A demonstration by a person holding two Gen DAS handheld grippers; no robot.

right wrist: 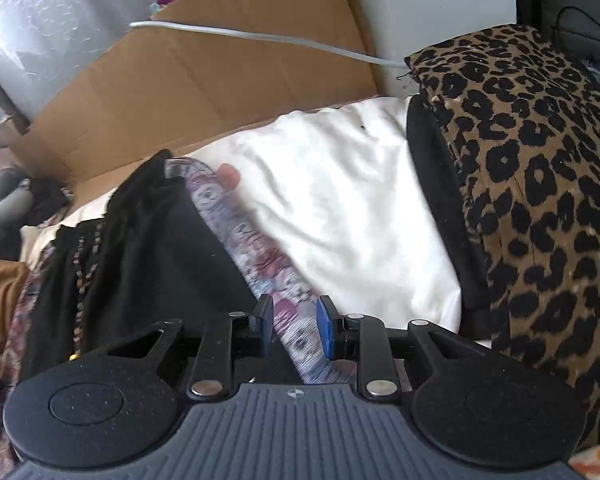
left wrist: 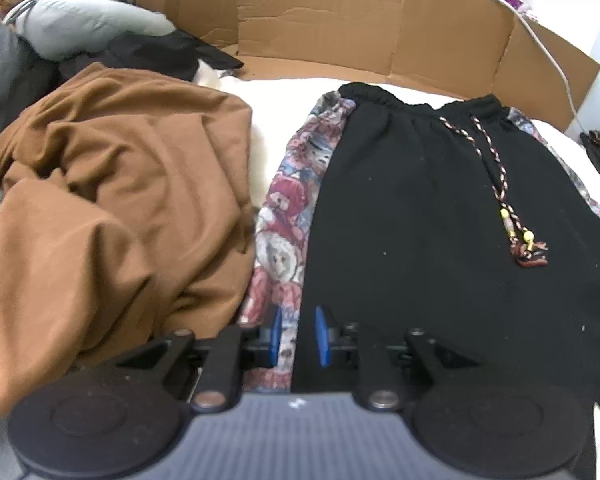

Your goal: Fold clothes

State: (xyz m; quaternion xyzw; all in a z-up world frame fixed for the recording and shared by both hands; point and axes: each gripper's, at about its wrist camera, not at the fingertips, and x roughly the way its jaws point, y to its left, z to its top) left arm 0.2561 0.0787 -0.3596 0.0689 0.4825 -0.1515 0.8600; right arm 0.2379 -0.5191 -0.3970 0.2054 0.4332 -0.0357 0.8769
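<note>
Black sweatpants lie flat on a white bed, waistband toward the far cardboard that stands along the bed's edge. A patterned stripe with teddy-bear faces runs down each outer side, and a braided drawstring with yellow beads rests on the black front.

The left tool hangs low over the pants' left edge, its blue pads a small gap apart, with the seam between stripe and black fabric showing in that gap. Whether the pads press on cloth cannot be told.

The right tool sits over the opposite edge, the stripe running up between its pads. The pads stand slightly apart, with space visible on either side of the fabric, so it looks loose rather than pinched.

A crumpled brown garment lies just beside the pants on the left, touching the stripe. A folded leopard-print piece sits on the right, apart from the pants across bare white sheet. A grey cable crosses the cardboard.
</note>
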